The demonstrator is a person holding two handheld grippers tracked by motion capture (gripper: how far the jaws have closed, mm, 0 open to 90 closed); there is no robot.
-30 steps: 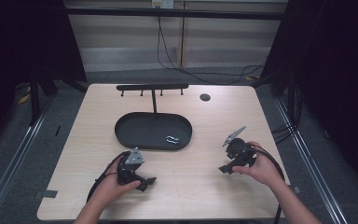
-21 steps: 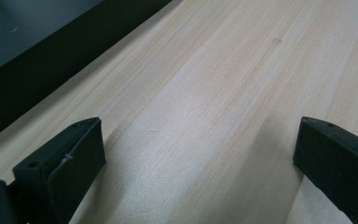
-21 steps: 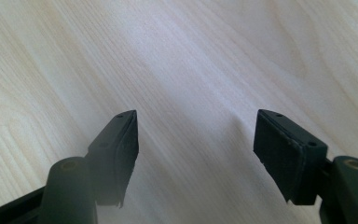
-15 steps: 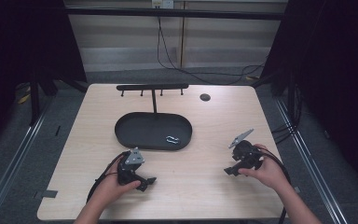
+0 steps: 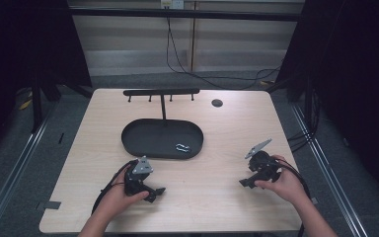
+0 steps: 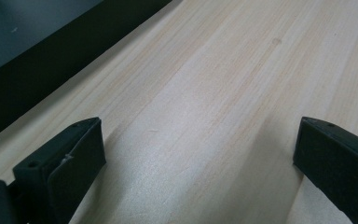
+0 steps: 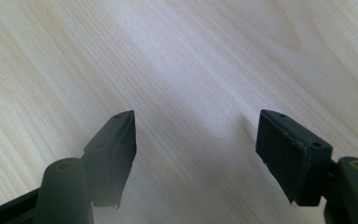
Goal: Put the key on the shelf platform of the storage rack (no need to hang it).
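Both claws, left and right, gape over bare table

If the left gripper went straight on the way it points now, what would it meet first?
Probably bare table: the left gripper, jaws open, tilts down at the wood. The tray lies off to one side of that line.

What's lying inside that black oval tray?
In the tray lies one small silvery metal piece, near its right end. The rest of its floor looks bare; the piece is too small to identify.
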